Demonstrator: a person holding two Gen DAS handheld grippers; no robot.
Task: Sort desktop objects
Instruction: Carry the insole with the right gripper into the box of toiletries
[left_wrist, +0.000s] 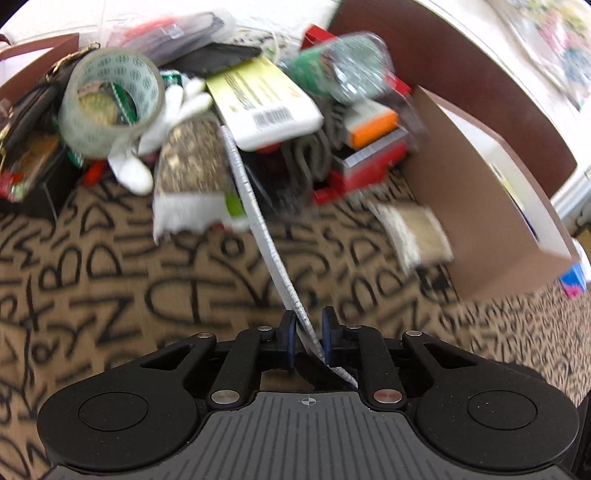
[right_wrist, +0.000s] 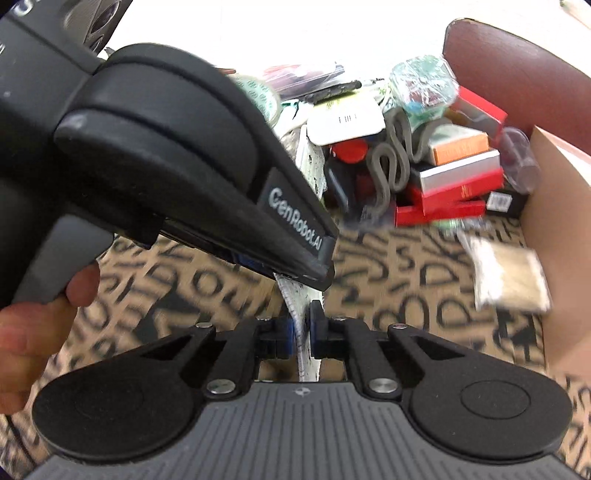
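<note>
A thin white flat package, seen edge-on, runs from the pile of desktop objects down into my left gripper, which is shut on its near edge. In the right wrist view my right gripper is also shut on the same package's edge. The left gripper's body crosses above it, held by a hand. The pile holds a clear tape roll, a seed packet, a white-yellow card, red boxes and a grey wavy cord.
A brown cardboard box wall stands at the right, next to a small beige packet. The tablecloth is tan with black letters. A brown chair back is at the far right. Dark pouches lie at the left.
</note>
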